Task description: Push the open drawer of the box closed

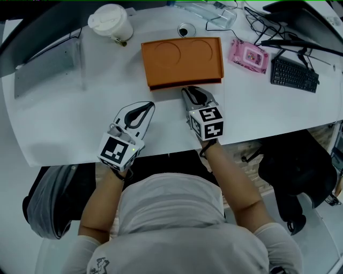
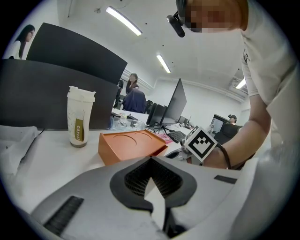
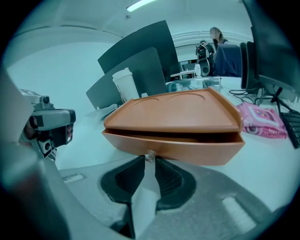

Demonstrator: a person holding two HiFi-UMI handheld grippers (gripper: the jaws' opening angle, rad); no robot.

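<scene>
An orange box [image 1: 182,56] lies flat on the white table [image 1: 64,123]; its drawer [image 3: 187,151] stands slightly out, with a dark gap under the lid [image 3: 173,112]. My right gripper [image 1: 188,92] is at the drawer's front, jaws together, tips right at the small clear knob [image 3: 149,156]; in the right gripper view the right gripper [image 3: 149,163] sits just below it. My left gripper [image 1: 150,105] is shut and empty, left of the right one and short of the box [image 2: 129,145], which lies ahead of it in the left gripper view [image 2: 151,159].
A white coffee cup [image 1: 111,21] stands at the back left, a grey slab [image 1: 48,67] lies left, a pink pack [image 1: 248,55] and a black keyboard [image 1: 293,75] right of the box. A clear plastic container [image 1: 217,15] and cables lie behind it.
</scene>
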